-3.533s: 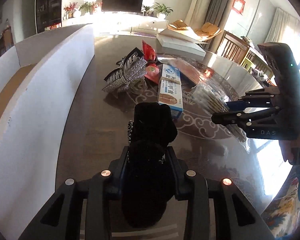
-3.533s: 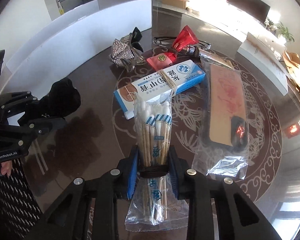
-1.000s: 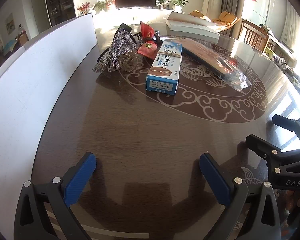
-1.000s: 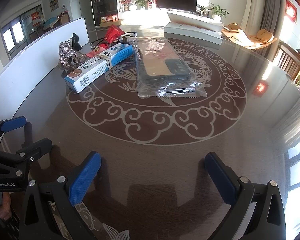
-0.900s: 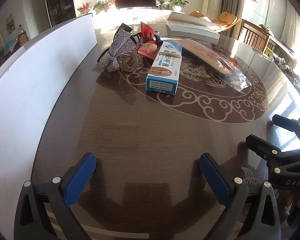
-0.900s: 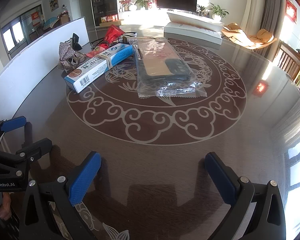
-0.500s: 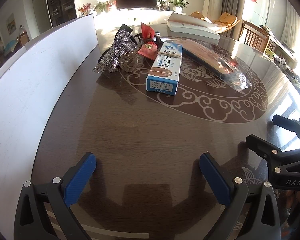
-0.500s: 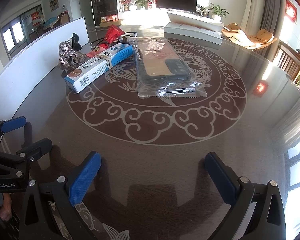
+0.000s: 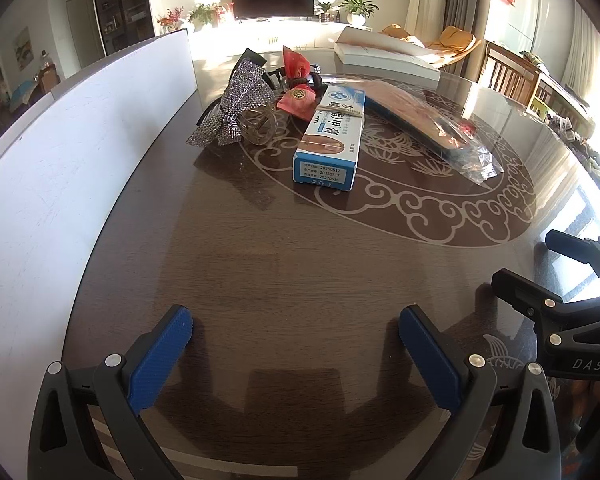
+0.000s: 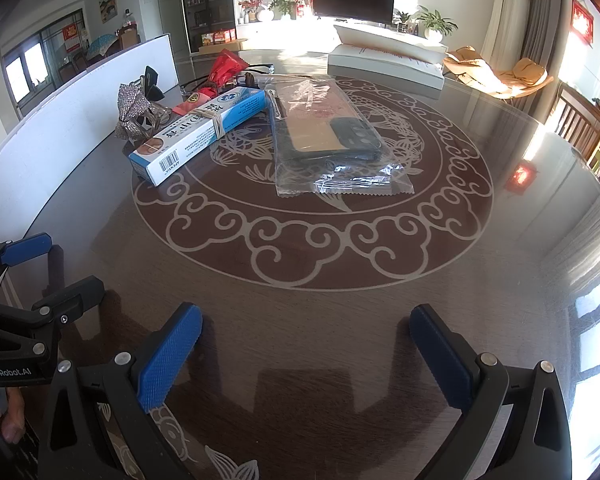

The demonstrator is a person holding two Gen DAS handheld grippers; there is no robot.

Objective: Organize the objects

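Now both the left gripper (image 9: pixel 296 336) and right gripper (image 10: pixel 306 336) hover spread and empty; best approach the box (image 9: pixel 332 136) at twelve o'clock squarely across its narrow sides.

Both tongs, left (image 9: pixel 296 344) and right (image 10: pixel 306 340), hang side by side, spread wide and empty.

On the near end of the blue-and-white box (image 9: pixel 332 136) on the desk you can read 20250517, 20250517 and 20270516; its side reads "APENKA". Your right tongs (image 9: pixel 572 280) carry "DAS", and your left tongs (image 10: pixel 28 280) carry "GenRobot.AI".
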